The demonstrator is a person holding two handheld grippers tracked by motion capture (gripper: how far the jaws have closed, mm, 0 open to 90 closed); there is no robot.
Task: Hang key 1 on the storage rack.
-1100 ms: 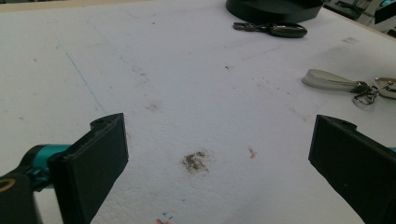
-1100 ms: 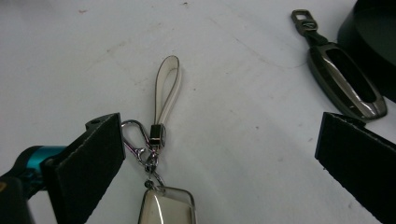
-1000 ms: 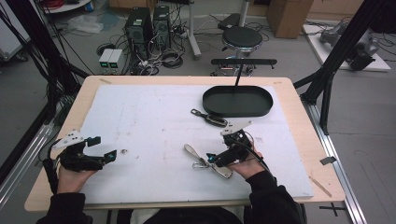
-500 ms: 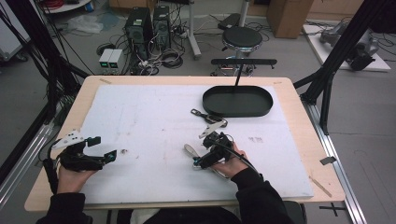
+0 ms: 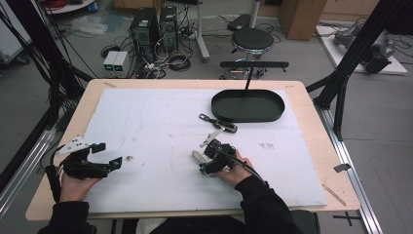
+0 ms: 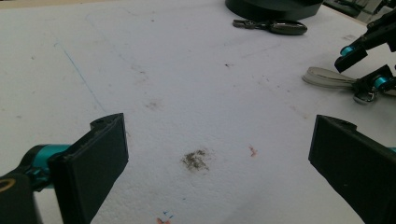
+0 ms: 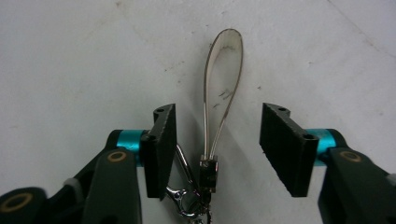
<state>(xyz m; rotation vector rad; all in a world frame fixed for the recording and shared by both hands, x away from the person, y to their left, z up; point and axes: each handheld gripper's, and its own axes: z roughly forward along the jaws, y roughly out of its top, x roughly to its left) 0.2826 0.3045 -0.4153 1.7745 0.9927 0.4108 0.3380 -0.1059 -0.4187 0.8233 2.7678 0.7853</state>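
Observation:
A beige strap loop (image 7: 224, 79) with a metal clasp (image 7: 209, 173) lies flat on the white mat (image 5: 156, 126). My right gripper (image 7: 217, 119) is open, one jaw on each side of the strap just above the clasp, touching neither. From above, that right gripper (image 5: 202, 158) sits over the strap (image 5: 196, 156) at the mat's front centre. My left gripper (image 5: 109, 154) rests open and empty at the front left, and its own view shows the left gripper (image 6: 219, 135) wide over bare mat. The strap (image 6: 324, 77) and the right gripper (image 6: 369, 60) appear far right there.
A black keyring tool (image 5: 219, 123) lies behind the strap, near a black oval tray (image 5: 248, 106) at the back right. A dark smudge (image 6: 196, 159) marks the mat between the left jaws. Frame posts, a stool and computer towers stand beyond the table.
My right gripper has moved left and slightly forward, from beside the strap to straddling it. The left gripper has stayed still.

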